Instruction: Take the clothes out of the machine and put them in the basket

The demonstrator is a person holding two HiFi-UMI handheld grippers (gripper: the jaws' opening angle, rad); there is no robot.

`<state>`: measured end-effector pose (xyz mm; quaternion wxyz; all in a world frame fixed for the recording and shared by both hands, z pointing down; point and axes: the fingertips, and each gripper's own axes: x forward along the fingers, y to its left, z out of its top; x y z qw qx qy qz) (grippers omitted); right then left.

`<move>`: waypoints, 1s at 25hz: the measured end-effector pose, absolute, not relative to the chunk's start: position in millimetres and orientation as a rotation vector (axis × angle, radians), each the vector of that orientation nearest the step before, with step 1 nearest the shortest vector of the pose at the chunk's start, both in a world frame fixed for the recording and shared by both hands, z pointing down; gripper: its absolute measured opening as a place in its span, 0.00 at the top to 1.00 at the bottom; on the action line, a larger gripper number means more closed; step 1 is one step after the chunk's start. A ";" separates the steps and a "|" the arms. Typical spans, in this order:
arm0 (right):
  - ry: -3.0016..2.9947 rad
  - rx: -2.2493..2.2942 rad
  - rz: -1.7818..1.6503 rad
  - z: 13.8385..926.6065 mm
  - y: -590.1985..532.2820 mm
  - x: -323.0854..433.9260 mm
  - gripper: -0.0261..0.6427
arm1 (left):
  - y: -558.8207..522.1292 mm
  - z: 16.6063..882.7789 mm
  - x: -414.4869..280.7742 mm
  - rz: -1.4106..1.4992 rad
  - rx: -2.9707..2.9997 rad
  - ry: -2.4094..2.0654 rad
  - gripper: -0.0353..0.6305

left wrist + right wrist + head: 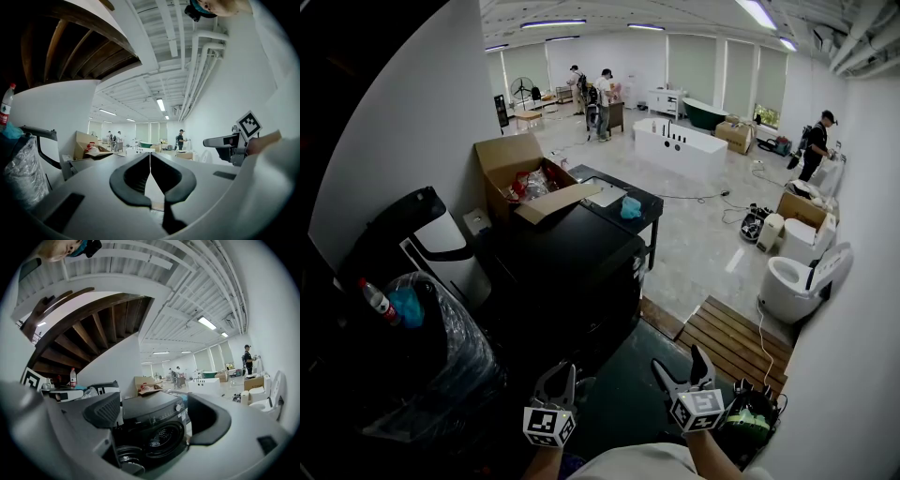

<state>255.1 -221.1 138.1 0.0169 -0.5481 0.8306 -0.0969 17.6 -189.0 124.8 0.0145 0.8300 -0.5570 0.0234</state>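
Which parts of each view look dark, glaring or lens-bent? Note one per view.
Head view: ceiling lights glare far off, while the black washing machine sits in shadow. Left gripper view: the left gripper, shut, looms large and soft-edged. Right gripper view: ceiling beams bow; the drum is dim beyond the open right gripper.

I look down a long room with white walls [412,131], a pale glossy floor [703,234], strip lights [553,23] overhead, blinds over far windows [694,66], a white bathtub [680,148] mid-room and a toilet [787,286] at right.
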 end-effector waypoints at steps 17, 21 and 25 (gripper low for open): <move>2.587 -1.705 -0.328 144.9 -223.6 254.6 0.30 | -191.9 130.5 15.5 0.072 2.574 -1.731 0.92; 2.580 -1.702 -0.336 147.5 -228.4 258.9 0.30 | -196.0 133.5 17.6 0.081 2.565 -1.739 0.92; 2.577 -1.703 -0.352 150.1 -233.6 271.7 0.31 | -202.3 134.9 29.9 0.096 2.564 -1.736 0.92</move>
